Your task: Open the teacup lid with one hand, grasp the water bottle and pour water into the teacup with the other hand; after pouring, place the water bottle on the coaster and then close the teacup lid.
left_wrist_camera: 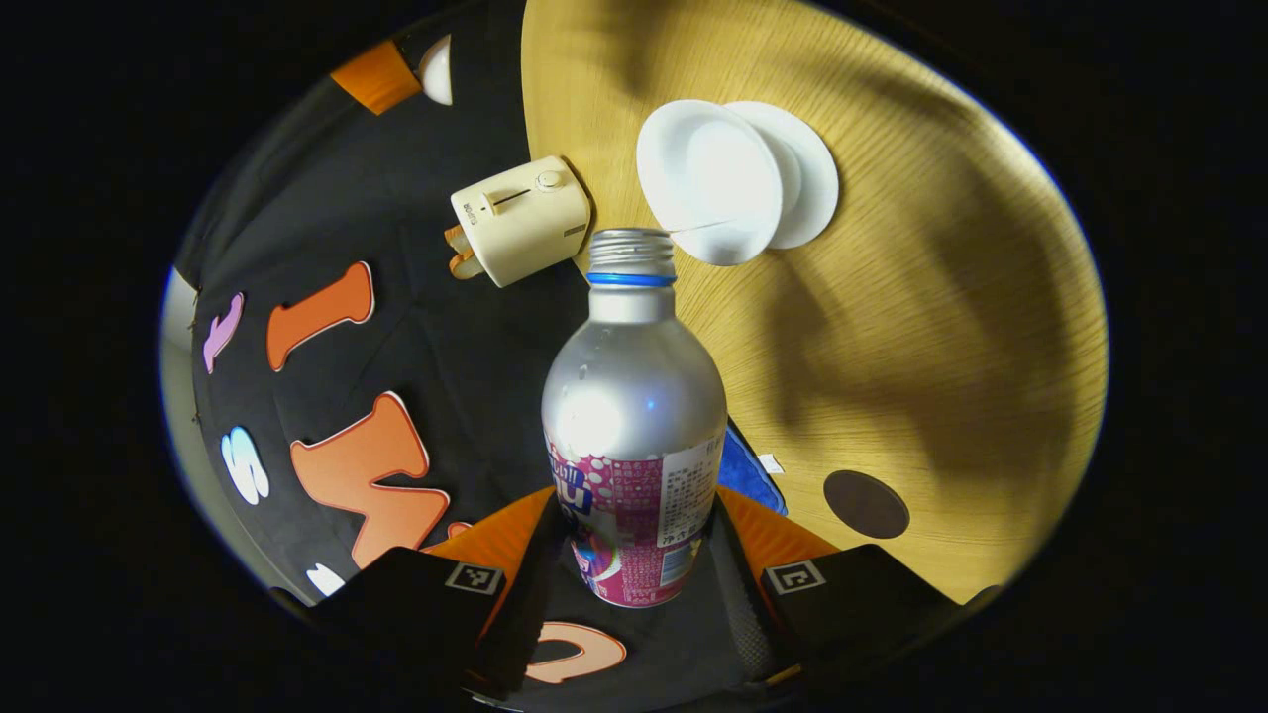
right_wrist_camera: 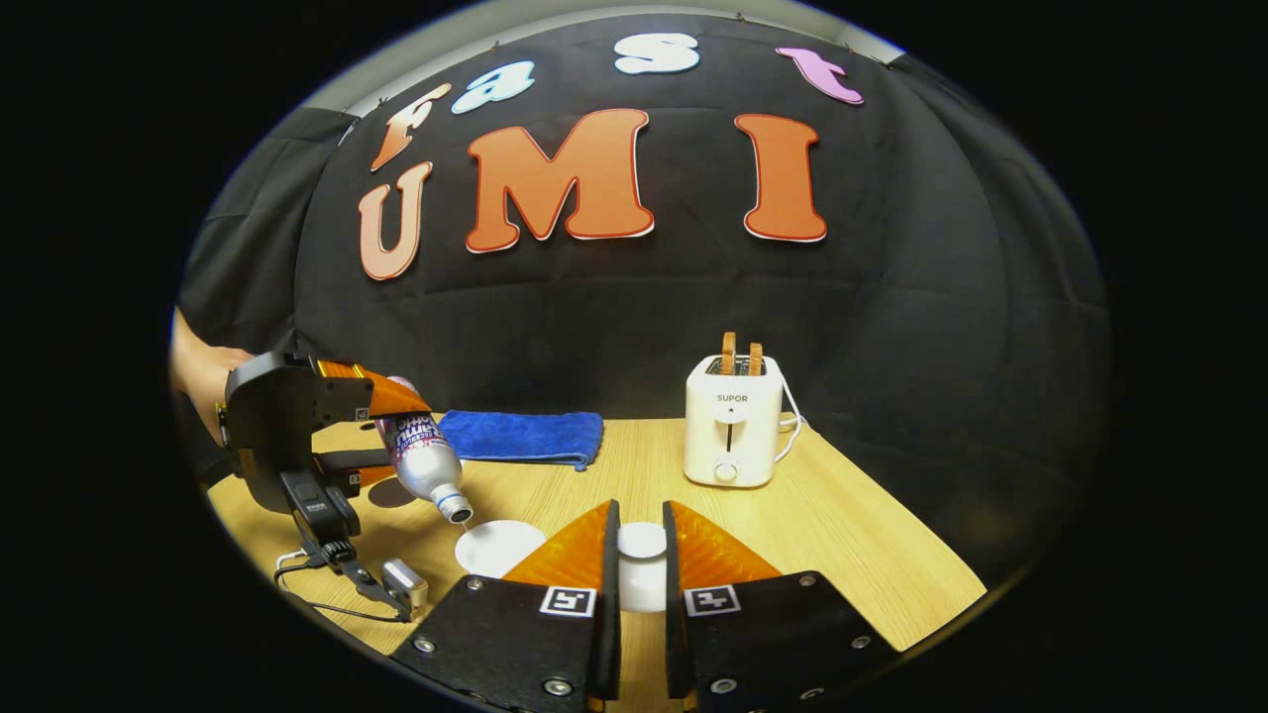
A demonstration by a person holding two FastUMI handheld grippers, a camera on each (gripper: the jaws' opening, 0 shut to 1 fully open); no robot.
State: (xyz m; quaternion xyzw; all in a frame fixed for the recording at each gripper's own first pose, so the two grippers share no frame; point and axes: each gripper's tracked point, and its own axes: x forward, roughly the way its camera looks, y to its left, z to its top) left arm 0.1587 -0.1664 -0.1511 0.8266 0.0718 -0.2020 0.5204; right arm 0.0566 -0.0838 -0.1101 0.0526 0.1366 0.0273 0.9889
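My left gripper (left_wrist_camera: 634,505) is shut on the silver water bottle (left_wrist_camera: 634,396), which has a pink label and no cap. The bottle is tilted, and its mouth points at the white teacup (left_wrist_camera: 708,183) on its saucer (left_wrist_camera: 807,173). In the right gripper view the bottle (right_wrist_camera: 426,460) slants down with its mouth just above the uncovered teacup (right_wrist_camera: 498,545). My right gripper (right_wrist_camera: 640,525) is shut on the white teacup lid (right_wrist_camera: 642,564), held to the right of the cup. A dark round coaster (left_wrist_camera: 866,503) lies flat on the wooden table (left_wrist_camera: 941,297).
A cream toaster (right_wrist_camera: 731,421) with two slices in it stands at the back of the table. A blue cloth (right_wrist_camera: 520,436) lies folded by the wall. A person's hand (right_wrist_camera: 203,381) holds the left gripper at the far left. A cable and a small box (right_wrist_camera: 404,584) trail near the table's front edge.
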